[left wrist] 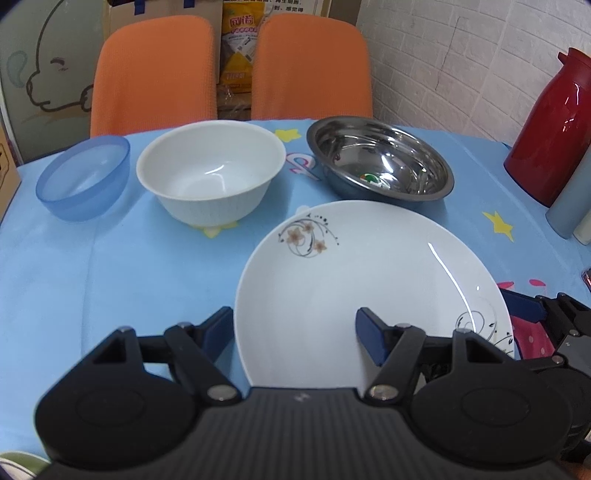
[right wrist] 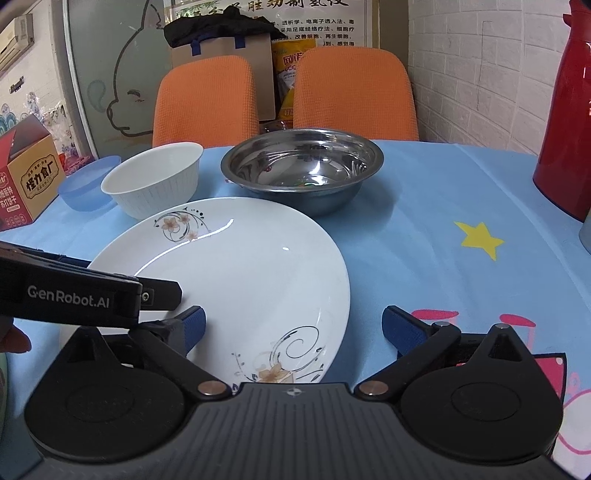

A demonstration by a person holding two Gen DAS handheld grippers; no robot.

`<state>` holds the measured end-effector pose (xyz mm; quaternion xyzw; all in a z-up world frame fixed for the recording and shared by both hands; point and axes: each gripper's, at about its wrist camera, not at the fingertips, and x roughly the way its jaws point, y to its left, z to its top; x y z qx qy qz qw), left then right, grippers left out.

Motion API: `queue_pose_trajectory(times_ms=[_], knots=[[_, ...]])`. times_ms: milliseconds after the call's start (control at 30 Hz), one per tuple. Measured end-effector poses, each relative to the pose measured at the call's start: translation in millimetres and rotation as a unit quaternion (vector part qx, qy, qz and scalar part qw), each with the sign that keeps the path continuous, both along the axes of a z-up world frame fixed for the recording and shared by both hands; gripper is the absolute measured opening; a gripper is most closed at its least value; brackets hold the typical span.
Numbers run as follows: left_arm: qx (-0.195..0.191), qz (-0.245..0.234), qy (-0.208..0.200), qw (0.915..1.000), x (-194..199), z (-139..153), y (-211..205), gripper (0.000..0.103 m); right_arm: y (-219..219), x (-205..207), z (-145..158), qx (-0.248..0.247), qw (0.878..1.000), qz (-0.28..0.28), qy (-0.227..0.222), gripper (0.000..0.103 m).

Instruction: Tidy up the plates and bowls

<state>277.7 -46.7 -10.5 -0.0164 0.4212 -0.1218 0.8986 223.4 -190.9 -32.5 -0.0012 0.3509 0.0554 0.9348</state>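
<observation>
On the blue tablecloth [left wrist: 110, 280] nothing is stacked yet, so the sorting looks barely begun. Nearest lies the flowered plate [left wrist: 369, 280]; behind it, right to left, stand the steel basin [left wrist: 380, 158], white bowl [left wrist: 210, 173] and blue bowl [left wrist: 83, 177], all separate. The left gripper [left wrist: 295, 332] and right gripper [right wrist: 293, 328] both gape, empty, straddling the plate's near edges.

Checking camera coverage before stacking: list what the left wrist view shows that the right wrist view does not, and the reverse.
Left wrist only: a grey bottle beside the red thermos.

Right wrist only: an orange snack box and a wall poster.

Both: the flowered plate, white bowl, steel bowl, blue bowl, orange chairs, and both open grippers, left gripper and right gripper.
</observation>
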Motion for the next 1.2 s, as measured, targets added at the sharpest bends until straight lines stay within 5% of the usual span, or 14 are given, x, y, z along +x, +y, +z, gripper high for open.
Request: queue_pose_trajectory(times_ms=[400,833,1200], knots=[[-0.02,0.01,0.006,0.9997,-11.0,6.5,8.4,0.039,7.2,-13.6,3.5,0.011,1.0,-0.008,-0.027,0.103],[-0.016,0.018,-0.065,0.9976,-92.7,58.3,31.6,0.037,31.7,-82.0,39.1,0.022,0.995,-0.007,-0.093,0.103],[0.009,0.09,-0.103,0.9906,-179.0,85.2,122.2,0.036,107.1,-131.6,61.4,0.041,0.987,0.079,-0.132,0.103]])
